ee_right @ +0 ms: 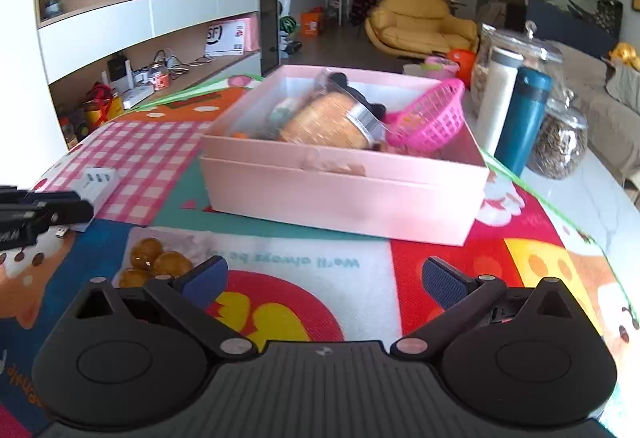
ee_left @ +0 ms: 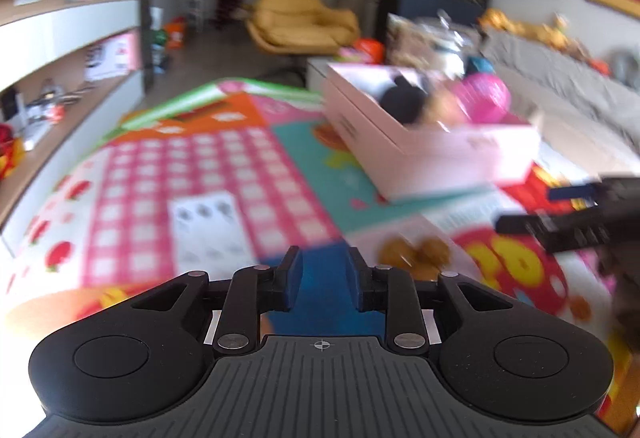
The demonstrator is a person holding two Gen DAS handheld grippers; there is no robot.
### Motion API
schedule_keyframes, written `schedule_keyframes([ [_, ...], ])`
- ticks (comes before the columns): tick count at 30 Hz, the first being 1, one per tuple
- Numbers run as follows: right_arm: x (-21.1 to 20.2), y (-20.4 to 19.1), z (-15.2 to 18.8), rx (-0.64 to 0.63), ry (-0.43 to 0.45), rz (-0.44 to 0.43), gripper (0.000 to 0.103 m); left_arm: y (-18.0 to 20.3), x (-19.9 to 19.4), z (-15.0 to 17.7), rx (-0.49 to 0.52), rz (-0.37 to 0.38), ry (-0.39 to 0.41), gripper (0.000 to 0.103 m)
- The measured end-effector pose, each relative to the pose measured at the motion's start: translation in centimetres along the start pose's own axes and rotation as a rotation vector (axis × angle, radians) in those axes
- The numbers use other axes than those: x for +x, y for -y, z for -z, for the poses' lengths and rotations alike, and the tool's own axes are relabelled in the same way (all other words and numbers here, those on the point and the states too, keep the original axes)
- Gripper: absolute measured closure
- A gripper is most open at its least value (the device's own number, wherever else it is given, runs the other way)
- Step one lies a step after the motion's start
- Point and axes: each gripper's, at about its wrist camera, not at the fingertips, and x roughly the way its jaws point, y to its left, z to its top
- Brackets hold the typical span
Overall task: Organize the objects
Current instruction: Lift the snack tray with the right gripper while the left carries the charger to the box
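A pink box [ee_right: 344, 193] stands on the colourful mat [ee_right: 304, 270]; it also shows in the blurred left wrist view [ee_left: 432, 153]. It holds a wrapped brown item [ee_right: 332, 121], a pink basket [ee_right: 430, 117] and a black object. A bag of amber balls [ee_right: 154, 264] lies on the mat left of my right gripper [ee_right: 324, 278], which is open and empty. The balls also show in the left wrist view [ee_left: 416, 254]. A white power adapter [ee_right: 98, 179] lies at the left, also in the left wrist view [ee_left: 208, 230]. My left gripper [ee_left: 323, 274] has its jaws part open with nothing between them.
A teal bottle [ee_right: 524, 117], a white bottle [ee_right: 496, 97] and glass jars [ee_right: 560, 141] stand right of the box. A shelf unit [ee_right: 152, 49] runs along the left. A yellow armchair [ee_right: 420, 13] is behind. A grey sofa [ee_left: 560, 77] is at the right.
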Motion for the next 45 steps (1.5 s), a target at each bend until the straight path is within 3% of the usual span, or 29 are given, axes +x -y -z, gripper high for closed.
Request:
schedule_keyframes([
  [4, 0.3, 1.6, 0.0, 0.087, 0.003, -0.035, 0.0, 2.3, 0.6, 0.6, 0.066, -0.004, -0.036, 0.071],
  [7, 1.1, 2.5, 0.0, 0.131, -0.042, -0.064, 0.0, 2.5, 0.7, 0.4, 0.036, 0.044, -0.063, 0.067],
  [10, 1.2, 2.9, 0.1, 0.161, -0.039, -0.077, 0.0, 3.0, 0.9, 0.5, 0.064, 0.062, -0.074, 0.052],
  [12, 1.2, 2.9, 0.2, 0.162, -0.036, -0.077, 0.0, 3.1, 1.0, 0.4, 0.055, 0.104, -0.084, 0.036],
  [13, 1.3, 2.7, 0.2, 0.162, -0.036, -0.077, 0.0, 3.1, 1.0, 0.3, 0.046, 0.123, -0.09, 0.033],
  [16, 1.1, 2.5, 0.2, 0.16, -0.035, -0.074, 0.0, 2.8, -0.1, -0.3, 0.004, 0.142, -0.075, 0.036],
  [17, 1.1, 2.5, 0.2, 0.161, -0.034, -0.074, 0.0, 2.6, -1.2, -0.5, -0.003, 0.106, -0.015, 0.037],
  [19, 1.0, 2.6, 0.2, 0.165, -0.031, -0.077, 0.0, 2.2, -2.3, -1.0, 0.011, -0.05, 0.069, 0.037],
  [21, 1.1, 2.7, 0.2, 0.168, -0.03, -0.078, 0.0, 0.7, -1.9, -1.6, -0.031, -0.188, 0.079, 0.038],
  [24, 1.1, 2.7, 0.3, 0.165, -0.031, -0.076, 0.0, -1.6, -0.6, -1.7, -0.133, -0.238, 0.046, 0.038],
  [26, 1.1, 2.7, 0.2, 0.166, -0.031, -0.076, 0.0, -2.1, 0.2, -1.6, -0.136, -0.267, 0.04, 0.038],
  [33, 1.0, 2.4, 0.3, 0.151, -0.032, -0.067, 0.0, -4.2, 2.4, -1.2, -0.197, -0.285, -0.021, 0.038],
  [37, 0.3, 2.3, 0.4, 0.141, -0.005, -0.155, 0.0, -4.4, 2.0, -0.7, -0.202, -0.282, -0.011, 0.045],
  [38, 0.0, 2.0, 0.4, 0.126, 0.003, -0.173, 0.0, -4.3, 1.8, -0.5, -0.195, -0.291, -0.006, 0.05],
  [40, -0.3, 0.7, 0.4, 0.06, 0.009, -0.222, 0.0, -4.2, 1.6, -0.3, -0.191, -0.28, -0.005, 0.05],
  [45, 1.0, -4.1, 0.0, -0.072, -0.067, -0.295, 0.0, -3.2, 0.8, 0.5, -0.147, -0.267, 0.005, 0.05],
])
